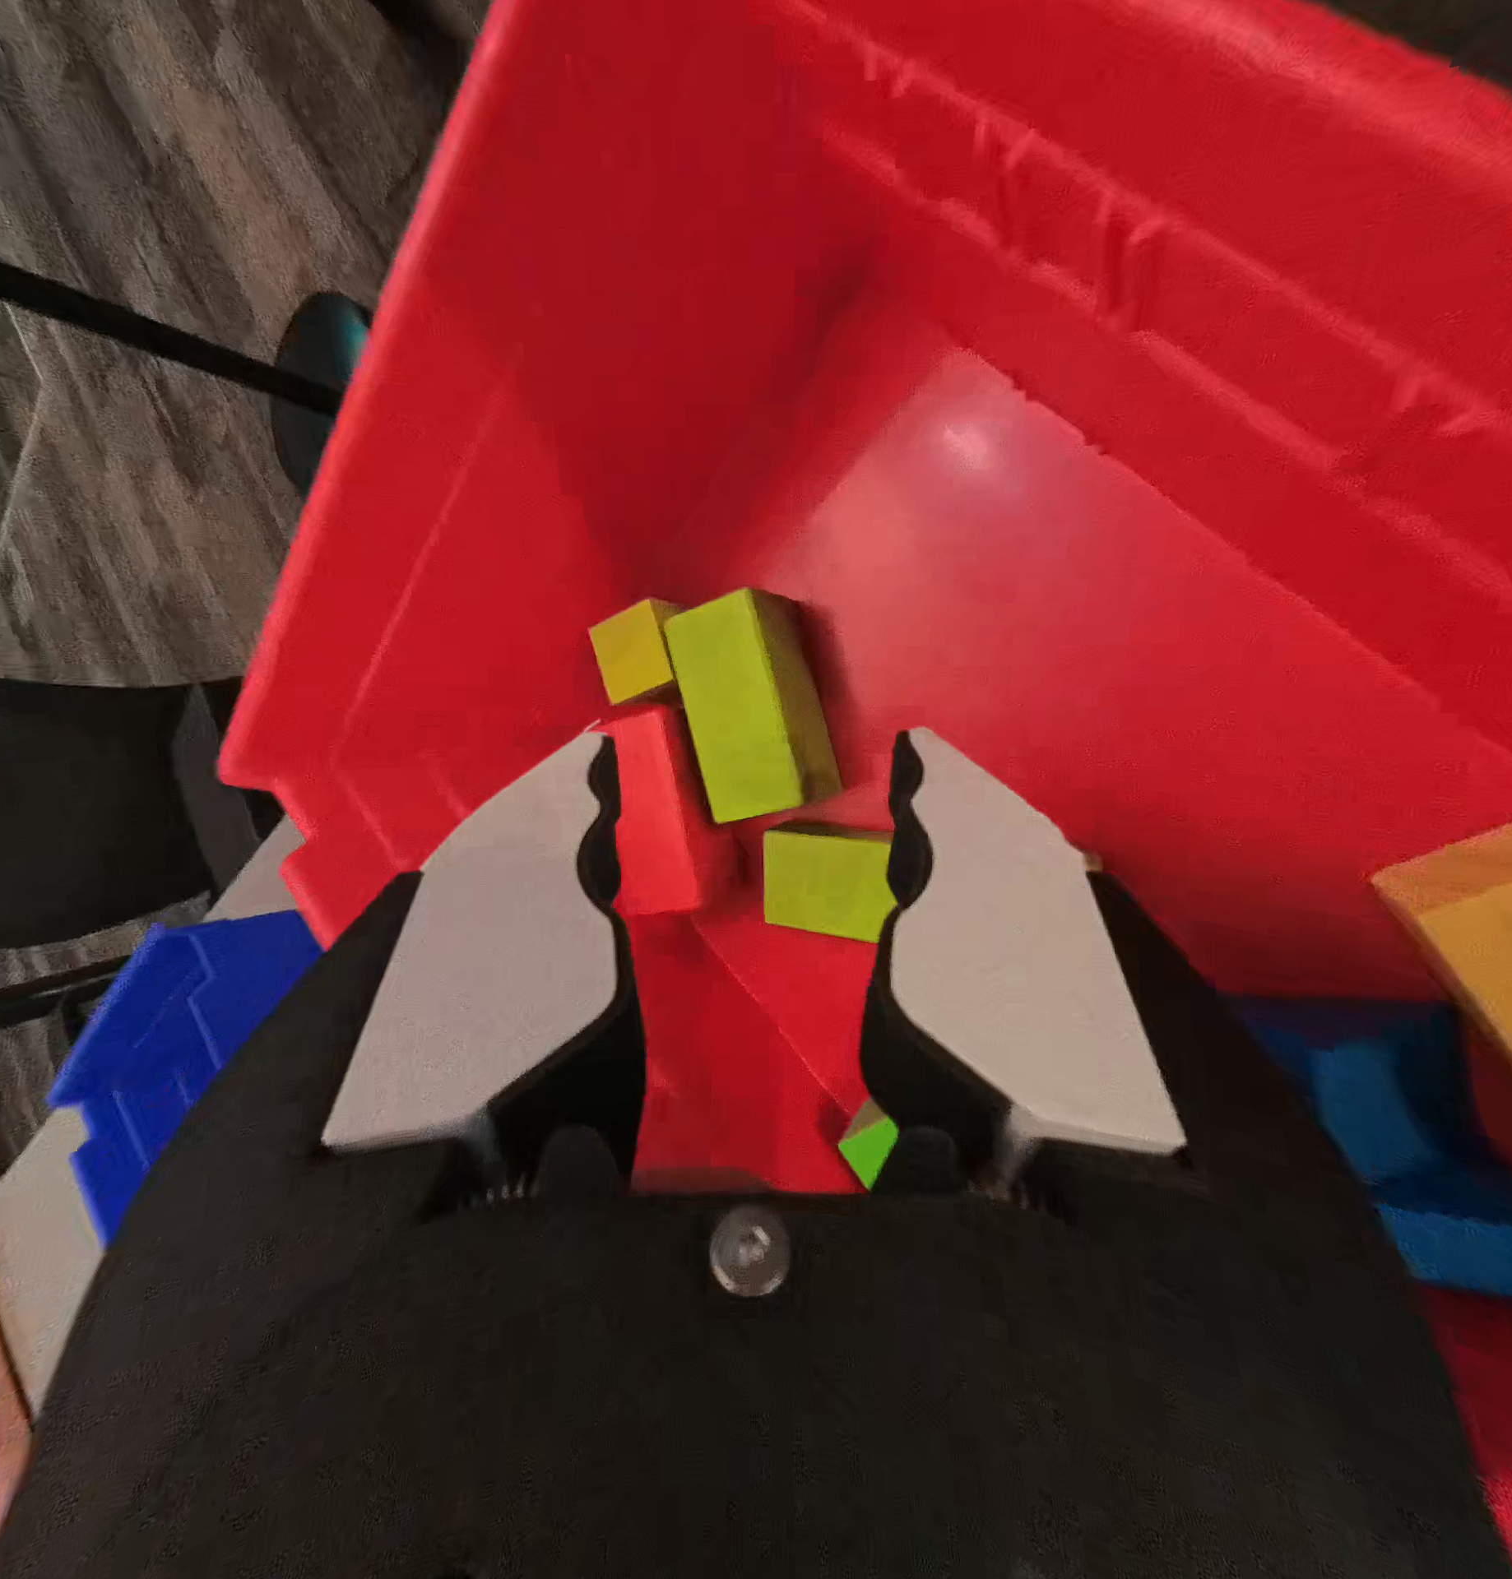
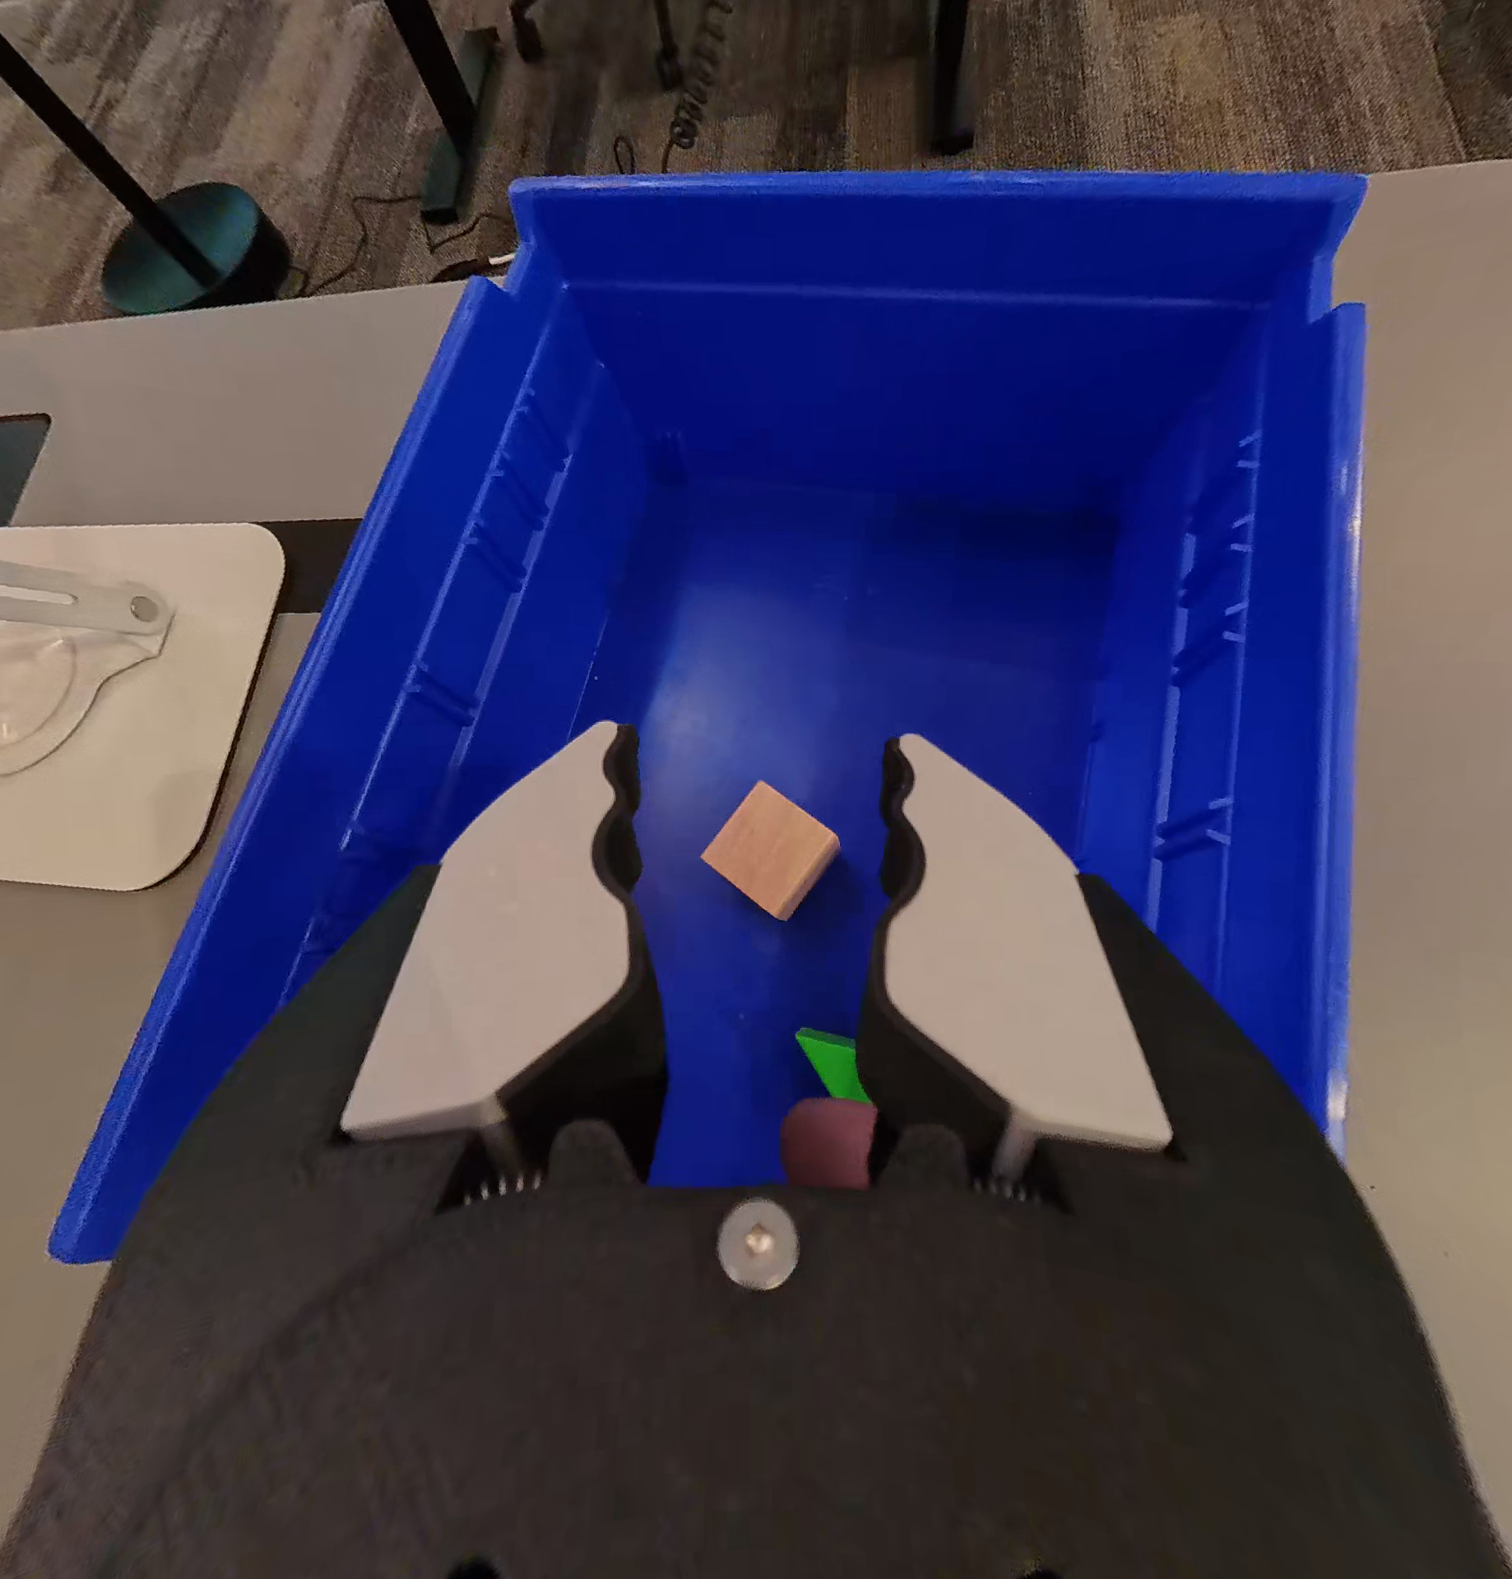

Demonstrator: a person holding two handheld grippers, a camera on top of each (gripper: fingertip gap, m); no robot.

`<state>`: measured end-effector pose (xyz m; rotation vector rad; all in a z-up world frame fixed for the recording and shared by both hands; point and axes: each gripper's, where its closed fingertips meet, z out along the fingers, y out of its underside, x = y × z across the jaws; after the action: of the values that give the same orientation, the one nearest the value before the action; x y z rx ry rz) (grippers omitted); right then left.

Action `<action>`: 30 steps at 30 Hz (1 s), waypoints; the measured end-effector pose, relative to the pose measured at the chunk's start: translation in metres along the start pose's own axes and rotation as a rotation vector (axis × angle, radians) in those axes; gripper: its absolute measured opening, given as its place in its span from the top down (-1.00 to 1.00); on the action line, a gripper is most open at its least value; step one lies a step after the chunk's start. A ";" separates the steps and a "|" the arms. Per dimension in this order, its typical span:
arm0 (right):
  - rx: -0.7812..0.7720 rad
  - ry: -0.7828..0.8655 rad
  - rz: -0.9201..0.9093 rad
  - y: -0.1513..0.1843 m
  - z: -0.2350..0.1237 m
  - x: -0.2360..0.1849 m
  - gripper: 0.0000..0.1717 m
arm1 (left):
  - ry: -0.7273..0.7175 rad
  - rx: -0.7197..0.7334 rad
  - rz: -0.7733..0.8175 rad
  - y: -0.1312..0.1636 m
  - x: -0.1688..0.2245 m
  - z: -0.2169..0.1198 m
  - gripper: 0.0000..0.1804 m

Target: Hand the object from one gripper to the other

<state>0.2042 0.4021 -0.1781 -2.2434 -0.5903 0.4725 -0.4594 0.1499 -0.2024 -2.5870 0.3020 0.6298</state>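
My left gripper (image 1: 753,743) is open over a red bin (image 1: 1077,683). Blocks lie in the bin below its fingers: a red block (image 1: 650,812) by the left pad, a long lime block (image 1: 744,709), a small yellow block (image 1: 629,649) and a lime block (image 1: 825,884) by the right pad. Nothing is gripped. My right gripper (image 2: 759,739) is open above a blue bin (image 2: 906,384). A plain wooden cube (image 2: 770,850) lies on the bin floor between its fingers, with a gap to each pad.
A green piece (image 2: 834,1064) and a purple piece (image 2: 825,1149) lie in the blue bin near my right gripper's base. An orange block (image 1: 1470,931) shows at the right edge of the left wrist view. A white pad (image 2: 111,701) lies on the grey table (image 2: 1453,598).
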 end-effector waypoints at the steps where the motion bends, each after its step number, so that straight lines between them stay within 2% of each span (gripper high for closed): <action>1: 0.006 -0.006 0.001 -0.001 0.000 0.000 0.37 | 0.016 -0.021 -0.007 0.005 0.003 0.007 0.31; 13: 0.138 -0.117 0.071 -0.023 -0.026 -0.006 0.38 | -0.025 -0.104 -0.122 0.023 -0.002 0.046 0.30; 17: 0.150 -0.134 0.056 -0.027 -0.028 -0.014 0.38 | -0.040 -0.077 -0.151 0.020 -0.003 0.049 0.30; 18: 0.153 -0.142 0.054 -0.028 -0.028 -0.016 0.37 | -0.033 -0.077 -0.136 0.020 -0.001 0.048 0.31; 20: 0.148 -0.144 0.044 -0.028 -0.027 -0.019 0.37 | 0.012 -0.050 -0.079 0.018 0.009 0.041 0.45; 22: 0.148 -0.144 0.038 -0.028 -0.027 -0.020 0.37 | 0.140 -0.077 -0.072 0.022 0.027 0.037 0.57; 23: 0.150 -0.149 0.039 -0.029 -0.027 -0.021 0.37 | 0.168 -0.096 -0.080 0.024 0.030 0.037 0.54; 24: 0.151 -0.154 0.040 -0.029 -0.027 -0.022 0.37 | 0.126 -0.090 -0.100 0.023 0.023 0.039 0.40; 25: 0.151 -0.156 0.039 -0.030 -0.027 -0.023 0.37 | 0.115 -0.084 -0.114 0.022 0.020 0.040 0.38; 27: 0.153 -0.154 0.035 -0.030 -0.027 -0.024 0.38 | 0.173 -0.034 -0.118 0.015 0.028 0.042 0.45; 28: 0.154 -0.157 0.032 -0.031 -0.028 -0.026 0.38 | 0.161 -0.040 -0.097 0.016 0.027 0.042 0.55; 30: 0.167 -0.168 0.017 -0.035 -0.031 -0.031 0.38 | 0.159 -0.041 -0.075 0.016 0.027 0.040 0.57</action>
<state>0.1846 0.3882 -0.1273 -2.0641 -0.5948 0.6985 -0.4557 0.1526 -0.2532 -2.6791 0.2430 0.4090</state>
